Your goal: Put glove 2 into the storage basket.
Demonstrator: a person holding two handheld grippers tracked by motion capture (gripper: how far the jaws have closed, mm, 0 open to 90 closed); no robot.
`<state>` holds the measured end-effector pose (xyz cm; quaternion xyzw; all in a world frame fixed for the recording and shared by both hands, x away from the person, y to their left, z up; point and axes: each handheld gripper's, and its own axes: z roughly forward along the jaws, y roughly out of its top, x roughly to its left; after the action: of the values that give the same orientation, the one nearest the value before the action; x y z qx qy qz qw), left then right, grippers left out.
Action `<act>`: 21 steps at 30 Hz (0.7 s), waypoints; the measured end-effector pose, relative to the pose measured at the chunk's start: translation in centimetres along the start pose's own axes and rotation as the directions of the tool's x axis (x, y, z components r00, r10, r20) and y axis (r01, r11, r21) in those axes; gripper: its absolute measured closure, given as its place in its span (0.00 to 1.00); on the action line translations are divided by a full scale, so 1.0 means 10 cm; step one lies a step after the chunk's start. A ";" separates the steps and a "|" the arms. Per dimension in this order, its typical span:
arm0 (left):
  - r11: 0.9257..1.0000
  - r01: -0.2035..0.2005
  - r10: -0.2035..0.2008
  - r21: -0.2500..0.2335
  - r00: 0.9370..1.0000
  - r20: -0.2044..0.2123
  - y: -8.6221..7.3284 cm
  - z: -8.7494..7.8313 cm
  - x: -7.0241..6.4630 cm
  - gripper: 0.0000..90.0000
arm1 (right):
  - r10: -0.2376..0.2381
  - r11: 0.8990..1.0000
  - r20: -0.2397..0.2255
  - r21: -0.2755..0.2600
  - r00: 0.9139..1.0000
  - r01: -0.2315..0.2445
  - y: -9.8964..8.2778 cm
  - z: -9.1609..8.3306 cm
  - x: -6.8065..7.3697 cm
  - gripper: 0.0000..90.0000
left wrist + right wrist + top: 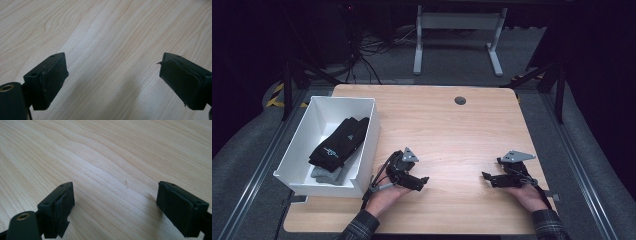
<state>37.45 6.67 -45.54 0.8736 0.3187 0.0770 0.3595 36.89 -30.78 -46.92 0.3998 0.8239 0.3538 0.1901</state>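
Grippers at rest on table – both released.
High view: left gripper (424, 181) and right gripper (486, 176) lie on the wooden table (447, 125); black socks (338, 142) sit in the white bin (297, 150), just beside the left one. Gripper views: jaws wide apart over bare wood.

socks (338, 143) in bin (368, 131), table (452, 130) left

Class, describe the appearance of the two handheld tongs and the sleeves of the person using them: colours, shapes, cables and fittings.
Both tongs are black. The left tongs and right tongs each carry a grey three-cornered plate on top, and dark cables trail from them. Their jaws are blocky with dark, slightly frayed pads, and a brass-coloured ringed hole sits near the base. The sleeves are dark plaid.
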 end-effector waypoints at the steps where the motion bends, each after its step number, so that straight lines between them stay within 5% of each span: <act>1: 1.000 -0.002 0.002 0.001 1.000 0.004 -0.01 0.03 0.00 0.10 | 0.000 1.000 0.000 0.000 1.000 0.000 0.00 0.00 0.00 0.17; 3: 0.999 -0.024 0.024 0.034 1.000 -0.008 -0.06 0.11 -0.02 0.08 | 0.000 1.000 0.000 0.000 1.000 0.000 0.00 0.00 0.00 0.17; 9: 0.998 -0.065 0.066 0.020 0.997 -0.043 -0.10 0.18 -0.05 0.00 | 0.000 1.000 0.001 0.000 1.000 0.000 0.00 0.00 0.00 0.17; 21: 0.997 -0.079 0.079 -0.003 0.996 -0.034 -0.13 0.18 -0.05 0.00 | 0.000 1.000 0.000 0.000 1.000 0.000 0.00 0.00 0.00 0.17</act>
<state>37.07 6.00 -47.72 0.8832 0.2899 0.1065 0.3529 36.89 -30.77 -46.93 0.3999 0.8239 0.3538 0.1903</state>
